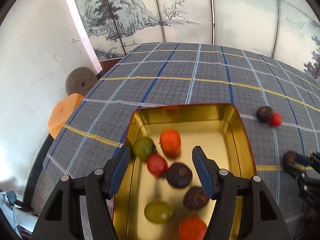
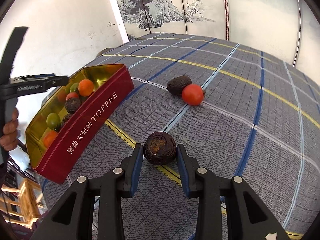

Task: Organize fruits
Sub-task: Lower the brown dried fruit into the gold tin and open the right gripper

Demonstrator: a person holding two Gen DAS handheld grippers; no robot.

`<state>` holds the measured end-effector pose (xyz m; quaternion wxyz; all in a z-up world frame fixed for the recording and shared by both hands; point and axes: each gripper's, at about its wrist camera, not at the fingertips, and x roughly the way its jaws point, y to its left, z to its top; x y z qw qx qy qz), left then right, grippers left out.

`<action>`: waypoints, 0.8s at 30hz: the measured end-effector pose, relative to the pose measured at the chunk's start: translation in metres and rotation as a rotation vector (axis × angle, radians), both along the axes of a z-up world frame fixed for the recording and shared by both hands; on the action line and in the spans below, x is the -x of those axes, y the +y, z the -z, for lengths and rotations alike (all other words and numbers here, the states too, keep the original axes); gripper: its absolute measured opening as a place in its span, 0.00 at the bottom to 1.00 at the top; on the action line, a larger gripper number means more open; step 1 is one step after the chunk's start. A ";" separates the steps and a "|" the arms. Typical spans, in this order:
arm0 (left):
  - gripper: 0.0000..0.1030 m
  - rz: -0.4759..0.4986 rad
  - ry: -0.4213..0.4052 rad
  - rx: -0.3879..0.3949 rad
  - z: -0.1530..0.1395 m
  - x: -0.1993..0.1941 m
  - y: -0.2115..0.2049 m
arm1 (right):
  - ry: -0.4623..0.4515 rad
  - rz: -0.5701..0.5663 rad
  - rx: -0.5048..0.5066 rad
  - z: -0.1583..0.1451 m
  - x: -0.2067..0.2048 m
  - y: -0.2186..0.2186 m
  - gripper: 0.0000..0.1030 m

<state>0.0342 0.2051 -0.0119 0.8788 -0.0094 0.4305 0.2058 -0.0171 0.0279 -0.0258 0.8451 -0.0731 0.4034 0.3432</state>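
On the surface (image 2: 230, 120), right claw (image 2: 160, 154) pinches a dark fruit (image 2: 160, 150); lift clear before swinging to the tin (image 2: 90, 124). Left claw (image 1: 162, 166) gapes empty above it.

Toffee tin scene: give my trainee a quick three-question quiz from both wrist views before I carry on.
1. True or false: the right gripper has its fingers on either side of a dark wrinkled fruit.
2. Which fruits lie loose on the tablecloth beyond it? A) one red fruit and one dark fruit, touching B) two green fruits C) one orange fruit alone
3. Fill in: the left gripper, hovering over the red tin, is ____.

Key: 1 true; 2 A; 3 open.
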 end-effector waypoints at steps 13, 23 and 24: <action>0.67 -0.070 -0.016 0.061 0.000 0.080 0.008 | -0.012 -0.211 -0.125 -0.057 0.013 0.090 0.31; 0.71 -0.075 0.015 0.062 0.005 0.095 0.009 | -0.048 -0.174 -0.207 -0.071 -0.001 0.095 0.67; 0.71 -0.067 0.013 0.066 0.004 0.094 0.008 | -0.072 -0.157 -0.197 -0.073 0.000 0.086 0.68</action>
